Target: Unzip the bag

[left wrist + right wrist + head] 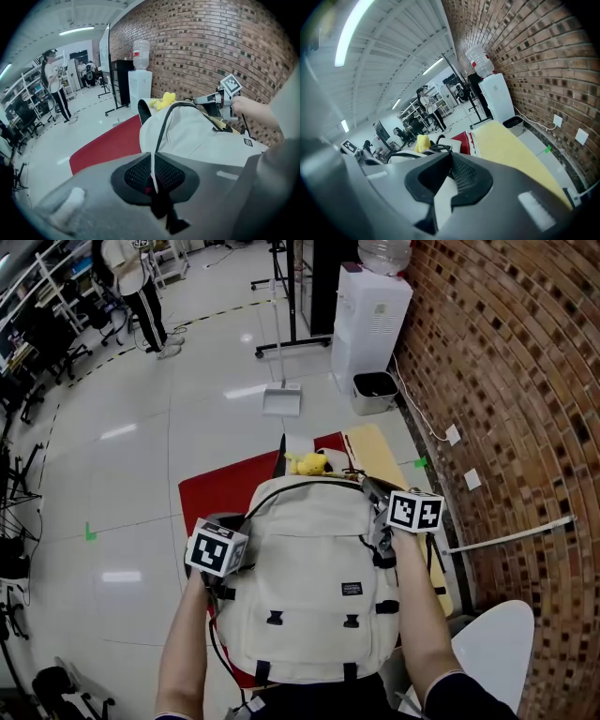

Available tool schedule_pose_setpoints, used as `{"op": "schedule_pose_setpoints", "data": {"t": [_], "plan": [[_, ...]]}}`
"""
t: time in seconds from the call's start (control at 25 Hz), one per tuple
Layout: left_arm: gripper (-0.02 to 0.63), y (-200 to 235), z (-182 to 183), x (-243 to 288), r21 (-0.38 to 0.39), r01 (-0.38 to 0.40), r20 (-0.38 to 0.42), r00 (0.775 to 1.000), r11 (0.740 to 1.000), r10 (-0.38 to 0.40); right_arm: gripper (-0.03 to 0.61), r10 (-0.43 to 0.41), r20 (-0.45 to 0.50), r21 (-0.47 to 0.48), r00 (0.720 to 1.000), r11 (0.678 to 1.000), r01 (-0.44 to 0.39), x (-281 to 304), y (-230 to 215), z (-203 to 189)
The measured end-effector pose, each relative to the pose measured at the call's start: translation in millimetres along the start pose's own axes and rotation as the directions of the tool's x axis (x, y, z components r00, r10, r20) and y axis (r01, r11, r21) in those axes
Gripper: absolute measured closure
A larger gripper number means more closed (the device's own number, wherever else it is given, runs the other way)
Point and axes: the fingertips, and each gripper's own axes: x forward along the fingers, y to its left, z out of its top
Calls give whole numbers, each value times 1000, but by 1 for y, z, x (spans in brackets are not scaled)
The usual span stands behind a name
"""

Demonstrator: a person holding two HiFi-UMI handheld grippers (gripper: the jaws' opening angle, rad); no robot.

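Both grippers are on the bag (319, 596), one at each side. The bag is cream with black buckles and lies front-up just below me, its top pointing away.

My left gripper (232, 563) is against the bag's left edge. Seen in its own view, its jaws are pressed together on a thin fold of cream fabric from the bag, with a speck of red low between the pads. The dark zip (161, 129) starts just beyond those jaws and curves up over the bag's top.

My right gripper (380, 521) is at the bag's upper right corner, touching it. In its own view the jaws are closed tight on a cream strip (442, 199) that stands between the pads. I cannot tell whether that strip is a pull tab or a fold of the bag. In the head view the zip shows as a dark arc round the bag's top, from one gripper to the other, and I cannot tell whether it is open.

One yellow toy (309, 463) shows at the far end of the bag. Whether it sits in the bag or behind it I cannot tell. Under the bag lies a red mat (220, 488), and a yellow mat (375, 451) lies beside that, next to the brick wall (506, 381).

Further off along the wall stand a water cooler (370, 320) and a dark bin (375, 390), with a dustpan (281, 399) on the floor (122, 427) near them. One person (141, 287) stands well away at the far left.
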Motion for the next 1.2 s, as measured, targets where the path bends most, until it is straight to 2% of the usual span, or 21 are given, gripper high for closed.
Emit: {"op": "schedule_pose_setpoints", "data": {"t": [0.36,0.52,0.64,0.76,0.84,0.92,0.96,1.0,1.04,1.08,1.16,1.2], "plan": [[588,2,-3,6,-4,-41,-25,999,999,41,555,-30,-19,77,999,997,31,-23,-30,-17],[586,-1,0,2,13,-63,-15,998,998,63,555,-33,-17,124,999,992,35,-31,-44,-24],[586,-4,7,-9,20,-80,8,997,997,80,554,-13,-8,121,1000,993,14,-36,-45,-24],[568,-12,26,-18,52,-92,56,994,994,89,543,35,-9,52,999,998,-34,-36,-38,-20],[566,-29,46,-16,99,-77,89,994,992,68,485,62,-15,-11,998,998,-62,-39,-36,-14],[559,-49,67,-6,159,-54,107,994,986,37,462,85,-20,-107,996,990,-87,-47,-33,-5],[555,-60,77,1,192,-37,110,994,981,16,467,92,-32,-190,995,977,-96,-51,-31,-1],[546,-71,88,10,227,-22,113,994,974,-4,483,97,-54,-300,994,948,-108,-54,-28,0],[537,-80,99,19,265,-9,113,993,964,-22,493,99,-87,-429,991,894,-127,-55,-24,0],[525,-89,108,29,303,3,111,993,953,-38,514,99,-132,-560,986,814,-157,-56,-19,-3],[481,-101,124,50,373,15,95,994,928,-55,517,81,-243,-765,967,596,-243,-53,-14,-13],[468,-103,130,58,404,14,80,995,915,-51,517,63,-297,-827,953,482,-289,-50,-15,-20]]}}
